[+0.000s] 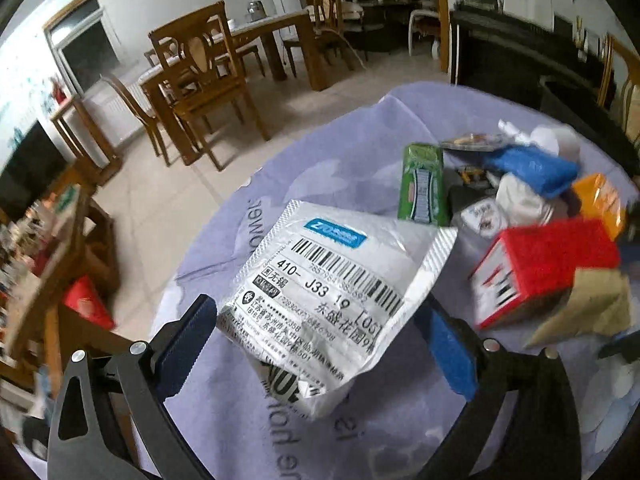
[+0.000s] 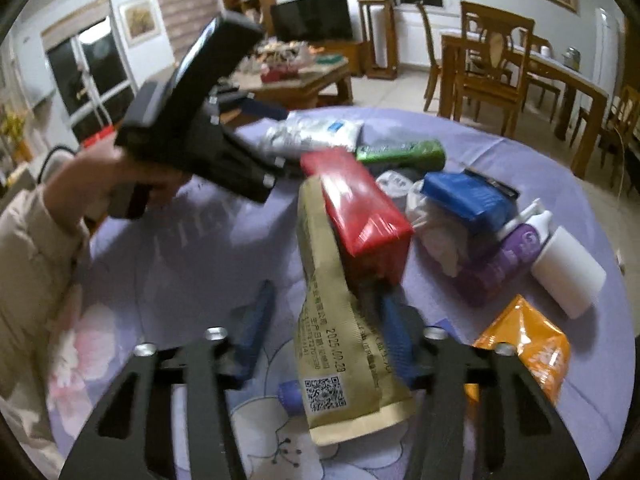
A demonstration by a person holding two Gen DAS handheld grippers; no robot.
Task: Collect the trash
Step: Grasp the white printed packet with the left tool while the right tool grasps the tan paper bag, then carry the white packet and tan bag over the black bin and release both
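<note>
A pile of trash lies on a round table with a lilac flowered cloth [image 1: 328, 160]. In the left wrist view my left gripper [image 1: 324, 344] is open, its blue fingers on either side of a white courier bag [image 1: 332, 292] with a barcode label. Beyond it lie a green pack [image 1: 424, 184], a red box [image 1: 544, 268] and a blue packet [image 1: 532, 164]. In the right wrist view my right gripper [image 2: 324, 340] is open around a tan paper pouch [image 2: 340, 344] that leans on the red box [image 2: 360, 208]. The left gripper [image 2: 200, 112] shows there, over the white bag [image 2: 316, 132].
An orange packet [image 2: 528, 348], a white bottle [image 2: 568, 272], a purple pack [image 2: 500, 264], a blue packet [image 2: 468, 196] and crumpled tissue [image 2: 440, 236] lie to the right. Wooden dining chairs and table [image 1: 224, 64] stand beyond; a coffee table [image 2: 304, 76] and TV too.
</note>
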